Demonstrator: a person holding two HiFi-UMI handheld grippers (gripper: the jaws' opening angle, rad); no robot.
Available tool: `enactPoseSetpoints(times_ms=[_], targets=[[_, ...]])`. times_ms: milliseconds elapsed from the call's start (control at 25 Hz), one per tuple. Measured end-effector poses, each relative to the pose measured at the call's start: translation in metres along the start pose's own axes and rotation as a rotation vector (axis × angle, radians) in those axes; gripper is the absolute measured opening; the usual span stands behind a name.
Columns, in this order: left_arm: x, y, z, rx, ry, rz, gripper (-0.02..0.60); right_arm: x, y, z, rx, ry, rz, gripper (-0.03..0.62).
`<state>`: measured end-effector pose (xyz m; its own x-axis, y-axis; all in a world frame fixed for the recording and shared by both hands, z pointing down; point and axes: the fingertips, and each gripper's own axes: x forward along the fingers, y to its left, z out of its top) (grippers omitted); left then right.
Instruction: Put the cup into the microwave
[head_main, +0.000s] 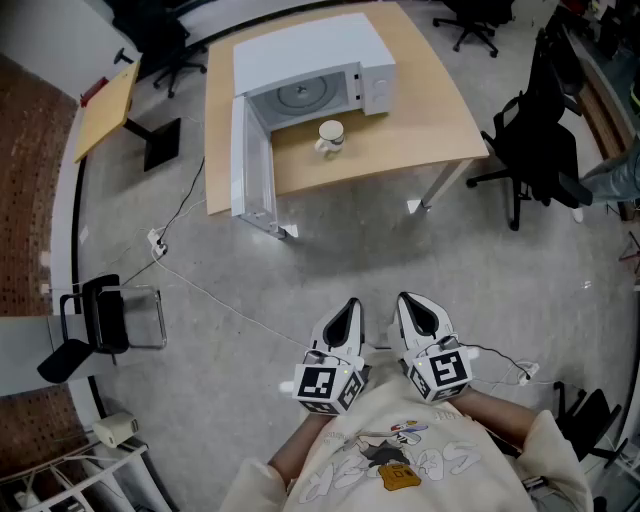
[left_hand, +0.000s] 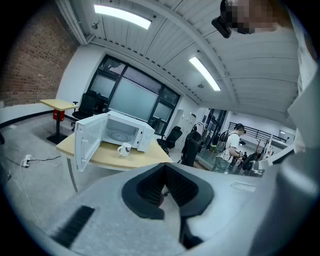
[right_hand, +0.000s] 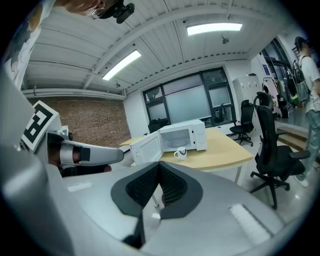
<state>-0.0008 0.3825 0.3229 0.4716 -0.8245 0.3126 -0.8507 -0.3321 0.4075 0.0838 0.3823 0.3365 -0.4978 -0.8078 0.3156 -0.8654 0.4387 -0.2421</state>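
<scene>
I stand well back from the counter (head_main: 440, 110), with both arms drawn in near my chest. My left tongs (head_main: 348, 310) are pressed together on nothing. My right tongs (head_main: 412, 308) are the same, closed and empty, and the two hang side by side above the floor (head_main: 300, 270).

The cup (head_main: 330, 137) stands upright on the counter just in front of the microwave (head_main: 320, 60). Its door (head_main: 250, 160) hangs wide open to the left, and the turntable (head_main: 298, 95) shows inside. No part of the task is done yet.

The cup looks like a white ceramic mug. I judge it stiff, fairly weighty, slippery from its glaze, and breakable if dropped. Its handle (head_main: 320, 147) seems to point toward the door side. I would spread one pair of tongs and pinch the wall at the rim, or clamp the handle, gripping firmly and keeping the cup upright.
</scene>
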Motion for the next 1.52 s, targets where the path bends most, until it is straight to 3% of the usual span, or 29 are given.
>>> enactPoseSetpoints(times_ms=[400,560,720,960,1080,1240,1520], targets=[[-0.003,0.005,-0.007,-0.006,-0.009,-0.006,0.003,-0.004,-0.002,-0.005,-0.005,-0.007,-0.021,0.005],[0.003,0.001,-0.005,0.003,-0.014,-0.006,0.003,-0.005,-0.007,0.003,0.039,-0.039,0.026,0.006],[0.015,-0.006,0.0,0.017,-0.027,0.008,0.003,-0.009,-0.031,0.017,0.04,-0.063,0.05,0.095],[0.04,-0.018,0.002,0.04,-0.02,0.068,0.003,-0.01,-0.074,0.018,0.016,-0.066,0.041,0.097],[0.051,-0.018,0.003,0.059,-0.03,0.106,0.003,-0.002,-0.084,0.022,0.024,-0.068,0.089,0.103],[0.062,-0.013,-0.002,0.02,-0.016,0.164,0.003,0.011,-0.099,0.019,0.036,-0.023,0.127,0.109],[0.119,0.031,0.024,-0.001,-0.002,0.144,0.004,0.085,-0.119,0.023,0.102,0.03,0.105,0.135]])
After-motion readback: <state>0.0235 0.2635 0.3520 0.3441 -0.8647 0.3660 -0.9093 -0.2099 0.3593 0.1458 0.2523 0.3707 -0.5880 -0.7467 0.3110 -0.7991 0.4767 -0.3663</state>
